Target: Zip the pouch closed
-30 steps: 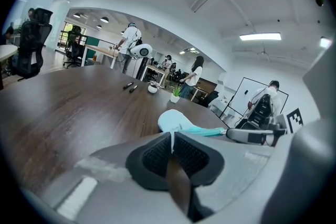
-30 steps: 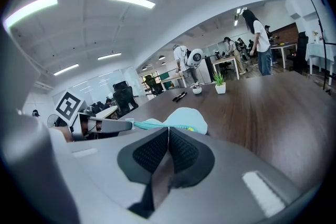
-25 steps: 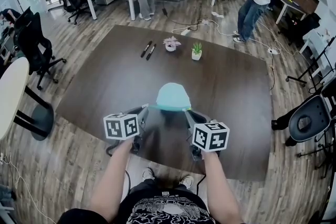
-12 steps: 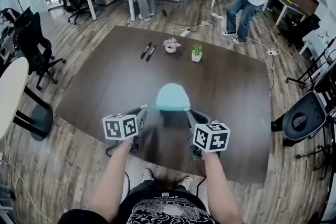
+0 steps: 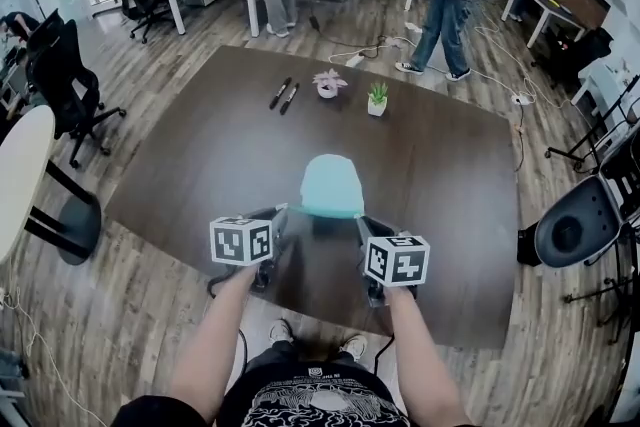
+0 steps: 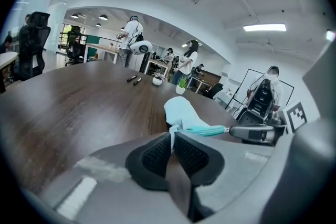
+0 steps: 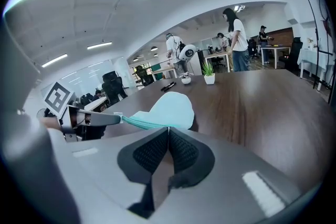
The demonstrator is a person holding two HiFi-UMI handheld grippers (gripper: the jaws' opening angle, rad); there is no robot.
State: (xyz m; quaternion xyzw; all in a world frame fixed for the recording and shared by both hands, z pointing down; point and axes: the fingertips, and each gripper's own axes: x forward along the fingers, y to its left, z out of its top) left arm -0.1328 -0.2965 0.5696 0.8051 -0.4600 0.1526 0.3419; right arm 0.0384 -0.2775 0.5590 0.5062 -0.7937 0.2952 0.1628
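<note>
A light teal pouch [image 5: 331,185] hangs between my two grippers just above the dark table [image 5: 200,155]; its zip edge [image 6: 203,129] is stretched level between them. My left gripper [image 5: 281,210] is shut on a pale tab at the pouch's left end, which the left gripper view shows pinched at the jaw tips [image 6: 172,134]. My right gripper [image 5: 359,218] is shut on the zip's right end, where the right gripper view shows the jaws [image 7: 168,128] closed on the pouch [image 7: 168,107] edge. Whether the slider is in that grip is hidden.
On the table's far side lie two black pens [image 5: 284,96], a small pink-flowered pot [image 5: 327,85] and a small green plant [image 5: 377,99]. Office chairs [image 5: 60,85] stand left and right. People stand by desks at the back; a cable [image 5: 440,65] runs over the floor.
My left gripper has shifted slightly right, nearer the right one, with the pouch still stretched between them. A person at the back right has walked leftward.
</note>
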